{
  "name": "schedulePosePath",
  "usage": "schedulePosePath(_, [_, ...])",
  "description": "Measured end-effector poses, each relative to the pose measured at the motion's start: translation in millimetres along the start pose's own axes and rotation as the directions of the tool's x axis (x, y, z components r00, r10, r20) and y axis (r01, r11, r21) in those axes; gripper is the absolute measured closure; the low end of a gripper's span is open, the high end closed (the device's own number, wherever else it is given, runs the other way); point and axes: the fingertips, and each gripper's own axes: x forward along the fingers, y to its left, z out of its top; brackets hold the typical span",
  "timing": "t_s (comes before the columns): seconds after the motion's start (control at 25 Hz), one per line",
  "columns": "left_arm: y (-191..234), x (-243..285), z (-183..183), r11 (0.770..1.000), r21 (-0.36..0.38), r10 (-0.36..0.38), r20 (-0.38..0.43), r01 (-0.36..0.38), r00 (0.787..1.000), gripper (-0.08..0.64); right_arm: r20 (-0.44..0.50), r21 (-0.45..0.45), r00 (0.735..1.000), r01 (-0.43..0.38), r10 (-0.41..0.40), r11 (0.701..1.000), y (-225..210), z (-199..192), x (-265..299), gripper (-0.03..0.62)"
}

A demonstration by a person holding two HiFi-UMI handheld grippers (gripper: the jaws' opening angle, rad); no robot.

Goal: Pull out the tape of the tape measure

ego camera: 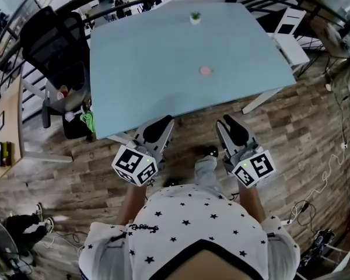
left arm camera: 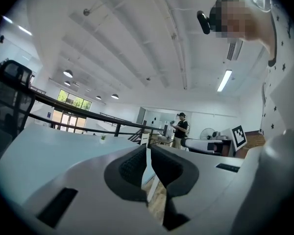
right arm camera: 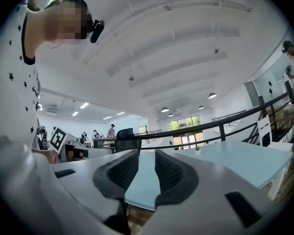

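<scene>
Pre-reach: your left gripper (ego camera: pixel 158 127) closed, right gripper (ego camera: pixel 234 127) part-open, both empty. Next, reach fwd to the pink object (ego camera: pixel 205 70), prob. the tape measure.

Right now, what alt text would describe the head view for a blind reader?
From above, a person in a star-print shirt holds the left gripper and right gripper by the near edge of a pale blue table. A small pink object lies mid-table, a potted plant at its far end.
</scene>
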Motion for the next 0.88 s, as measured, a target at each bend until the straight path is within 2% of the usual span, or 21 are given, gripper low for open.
schedulePosePath(0.16, [12, 33, 3, 0.999, -0.012, 0.032, 0.002, -0.032, 0.999, 0.515, -0.011, 0.014, 0.999, -0.039, 0.039, 0.999, -32, 1, 18, 0.500])
schedulePosePath(0.52, [9, 112, 4, 0.993, -0.005, 0.114, -0.016, -0.114, 0.993, 0.515, -0.032, 0.031, 0.991, -0.129, 0.130, 0.991, -118, 7, 38, 0.489])
schedulePosePath(0.88, [23, 156, 8, 0.977, -0.016, 0.210, -0.014, -0.210, 0.978, 0.515, -0.061, 0.033, 0.970, -0.235, 0.237, 0.971, -165, 12, 68, 0.477])
